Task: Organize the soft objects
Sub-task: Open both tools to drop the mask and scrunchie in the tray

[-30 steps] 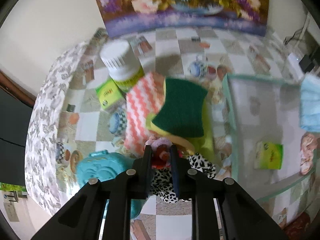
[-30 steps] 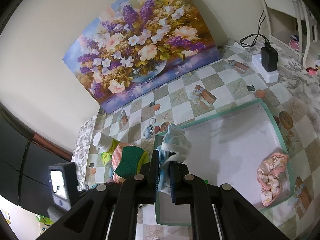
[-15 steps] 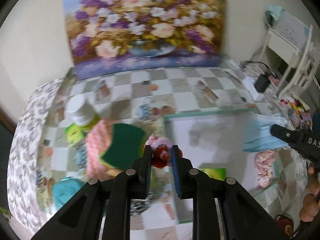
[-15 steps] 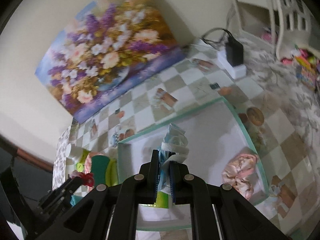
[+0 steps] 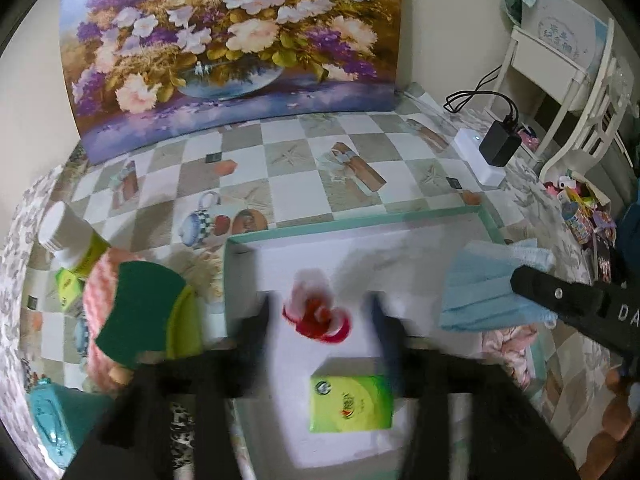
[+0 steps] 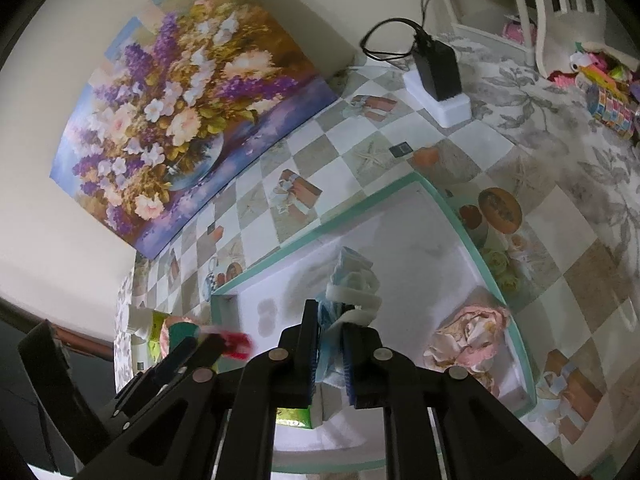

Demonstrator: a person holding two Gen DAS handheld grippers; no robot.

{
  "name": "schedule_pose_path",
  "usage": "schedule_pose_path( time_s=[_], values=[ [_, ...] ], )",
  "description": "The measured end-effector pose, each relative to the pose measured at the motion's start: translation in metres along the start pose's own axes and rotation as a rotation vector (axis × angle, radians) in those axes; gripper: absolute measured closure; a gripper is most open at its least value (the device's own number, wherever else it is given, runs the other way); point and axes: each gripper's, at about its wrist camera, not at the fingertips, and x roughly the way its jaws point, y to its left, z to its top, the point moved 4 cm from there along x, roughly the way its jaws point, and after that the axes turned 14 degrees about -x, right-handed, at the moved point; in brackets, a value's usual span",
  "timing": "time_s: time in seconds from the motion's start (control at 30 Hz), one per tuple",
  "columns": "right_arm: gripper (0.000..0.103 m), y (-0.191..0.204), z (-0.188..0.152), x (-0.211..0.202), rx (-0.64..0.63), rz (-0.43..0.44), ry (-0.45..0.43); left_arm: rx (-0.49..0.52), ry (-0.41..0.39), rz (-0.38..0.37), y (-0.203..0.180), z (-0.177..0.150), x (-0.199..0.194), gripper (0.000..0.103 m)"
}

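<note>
A white tray with a teal rim (image 5: 352, 226) (image 6: 360, 204) lies on the checkered table. My left gripper (image 5: 318, 314) is open, its fingers blurred and spread wide over the tray. A red and pink scrunchie (image 5: 316, 312) sits free between them, blurred; it also shows in the right wrist view (image 6: 236, 344). My right gripper (image 6: 330, 344) is shut on a light blue face mask (image 6: 352, 284), held above the tray; the mask also shows in the left wrist view (image 5: 492, 292). A pink floral scrunchie (image 6: 468, 336) and a green tissue pack (image 5: 350, 404) lie in the tray.
Left of the tray are a green sponge (image 5: 140, 308) on a pink knit cloth (image 5: 102, 280), a white-capped bottle (image 5: 64, 232), a teal case (image 5: 52, 420) and a leopard-print cloth (image 5: 182, 428). A flower painting (image 5: 232, 48) leans at the back. A charger on a white block (image 6: 438, 80) stands far right.
My left gripper carried the red scrunchie right from the pile to over the tray, then opened and let it go. My right gripper stayed shut on the mask and moved over the tray.
</note>
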Motion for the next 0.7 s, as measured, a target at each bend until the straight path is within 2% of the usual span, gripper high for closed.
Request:
schedule_pose_path(
  time_s=[0.07,0.13,0.17,0.2,0.23,0.3,0.33,0.4,0.43,0.47,0.7],
  values=[
    [0.086,-0.004,-0.001,0.002,0.004,-0.014,0.011,-0.01,0.014,-0.018,-0.002,-0.001,0.001,0.026],
    [0.068,-0.007,-0.001,0.002,0.007,-0.033,0.019,-0.008,0.017,-0.005,-0.001,-0.001,0.001,0.026],
    [0.053,-0.009,-0.002,0.002,0.01,-0.043,0.023,-0.01,0.018,0.009,0.0,-0.001,0.0,0.024],
    [0.045,-0.01,-0.003,0.002,0.011,-0.057,0.028,-0.017,0.023,0.02,0.003,0.0,0.0,0.021],
    [0.042,-0.01,-0.003,0.002,0.007,-0.071,0.034,-0.029,0.028,0.03,0.007,0.001,-0.001,0.02],
    [0.027,-0.011,-0.004,0.003,-0.011,-0.105,0.043,-0.066,0.033,0.045,0.017,0.004,-0.005,0.019],
    [0.024,-0.011,-0.004,0.003,-0.024,-0.128,0.048,-0.082,0.033,0.052,0.022,0.006,-0.006,0.017],
    [0.014,-0.01,-0.004,0.002,-0.052,-0.168,0.052,-0.112,0.037,0.066,0.031,0.009,-0.009,0.007],
    [0.011,-0.01,-0.005,0.002,-0.061,-0.18,0.053,-0.132,0.039,0.074,0.038,0.011,-0.011,0.007],
    [0.001,-0.01,-0.005,0.003,-0.069,-0.192,0.055,-0.149,0.042,0.084,0.045,0.012,-0.013,0.007],
    [0.0,-0.001,-0.004,0.001,-0.134,-0.239,0.061,-0.269,0.063,0.158,0.093,0.02,-0.024,0.007]
  ],
)
